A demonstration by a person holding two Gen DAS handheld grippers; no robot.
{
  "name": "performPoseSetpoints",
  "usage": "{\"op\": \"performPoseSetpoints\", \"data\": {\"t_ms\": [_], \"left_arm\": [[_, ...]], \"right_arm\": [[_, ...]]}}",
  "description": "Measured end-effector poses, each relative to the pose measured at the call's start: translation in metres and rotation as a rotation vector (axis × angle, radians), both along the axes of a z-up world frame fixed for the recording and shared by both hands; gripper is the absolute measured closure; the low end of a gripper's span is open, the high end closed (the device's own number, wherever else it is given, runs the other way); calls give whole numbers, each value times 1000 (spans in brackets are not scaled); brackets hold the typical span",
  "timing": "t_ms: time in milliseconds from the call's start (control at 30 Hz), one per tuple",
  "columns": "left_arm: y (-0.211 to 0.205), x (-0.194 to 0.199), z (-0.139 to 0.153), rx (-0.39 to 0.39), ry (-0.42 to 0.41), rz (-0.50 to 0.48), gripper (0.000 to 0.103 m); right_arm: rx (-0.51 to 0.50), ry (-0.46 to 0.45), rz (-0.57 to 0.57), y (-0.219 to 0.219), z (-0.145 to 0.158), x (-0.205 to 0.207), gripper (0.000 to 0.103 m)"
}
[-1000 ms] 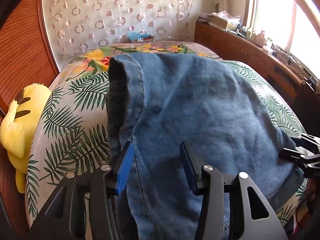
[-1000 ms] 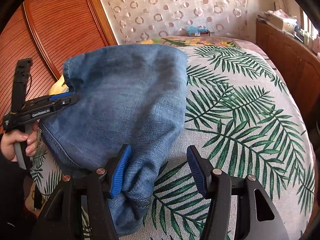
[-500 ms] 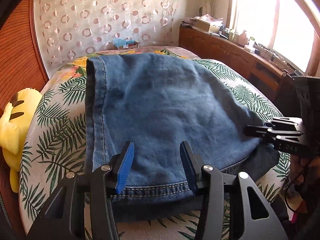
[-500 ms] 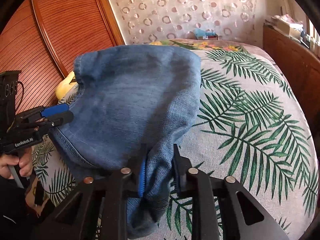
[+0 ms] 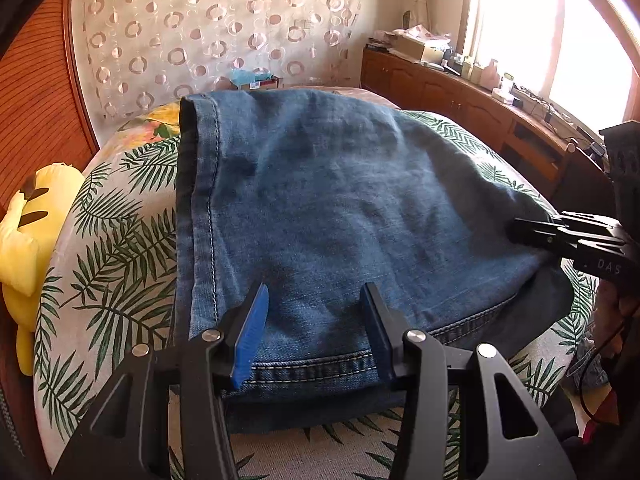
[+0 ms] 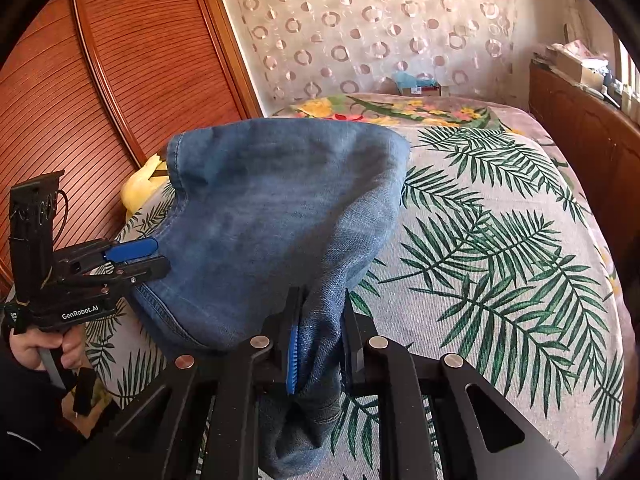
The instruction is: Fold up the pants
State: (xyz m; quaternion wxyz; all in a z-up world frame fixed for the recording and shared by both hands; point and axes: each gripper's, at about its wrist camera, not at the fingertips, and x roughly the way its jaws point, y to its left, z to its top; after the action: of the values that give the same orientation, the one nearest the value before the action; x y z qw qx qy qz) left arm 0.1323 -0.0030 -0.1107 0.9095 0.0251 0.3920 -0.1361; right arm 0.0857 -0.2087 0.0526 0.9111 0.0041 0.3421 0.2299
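The right gripper point(image 6: 318, 346), open a second ago, is now clamped on a bunched fold of the jeans point(image 6: 280, 216). The jeans, formerly draped close over the left gripper point(image 5: 312, 332), are now seen spread farther away, the stitched hem exposed near it.

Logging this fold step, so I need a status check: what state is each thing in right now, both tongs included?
jeans: folded over, lying on the bed, near corner pinched
left tongs: open, over the hem, nothing gripped
right tongs: shut on a bunched corner of the jeans
bedspread: spread flat under the jeans
yellow plush toy: lying at the bed's edge
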Motion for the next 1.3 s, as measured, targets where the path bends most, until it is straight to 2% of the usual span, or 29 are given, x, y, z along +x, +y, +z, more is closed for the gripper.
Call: {"op": "performPoseSetpoints", "data": {"t_ms": [100, 233, 333, 433, 567, 700, 900, 1067, 1300], "left_arm": [[-2, 0, 2, -5, -3, -6, 54], [-4, 11, 22, -24, -35, -46, 54], [-3, 34, 39, -39, -51, -70, 54], [5, 67, 45, -44, -32, -66, 54], [20, 110, 34, -3, 25, -6, 54], [26, 132, 13, 0, 96, 5, 54], [29, 115, 14, 4, 63, 17, 54], [35, 80, 31, -7, -1, 21, 54], [49, 27, 44, -28, -64, 15, 53]], "right_arm": [[-7, 10, -6, 0, -4, 1, 87], [-17, 16, -14, 3, -11, 2, 87], [-6, 14, -14, 4, -12, 2, 87], [1, 12, -14, 4, -13, 2, 87], [12, 10, -13, 1, -14, 1, 87], [19, 6, -10, 0, -16, 0, 87], [19, -10, -9, 1, -11, -2, 87], [63, -43, 0, -1, 6, -7, 87], [63, -102, 32, 13, 34, -10, 89]]}}
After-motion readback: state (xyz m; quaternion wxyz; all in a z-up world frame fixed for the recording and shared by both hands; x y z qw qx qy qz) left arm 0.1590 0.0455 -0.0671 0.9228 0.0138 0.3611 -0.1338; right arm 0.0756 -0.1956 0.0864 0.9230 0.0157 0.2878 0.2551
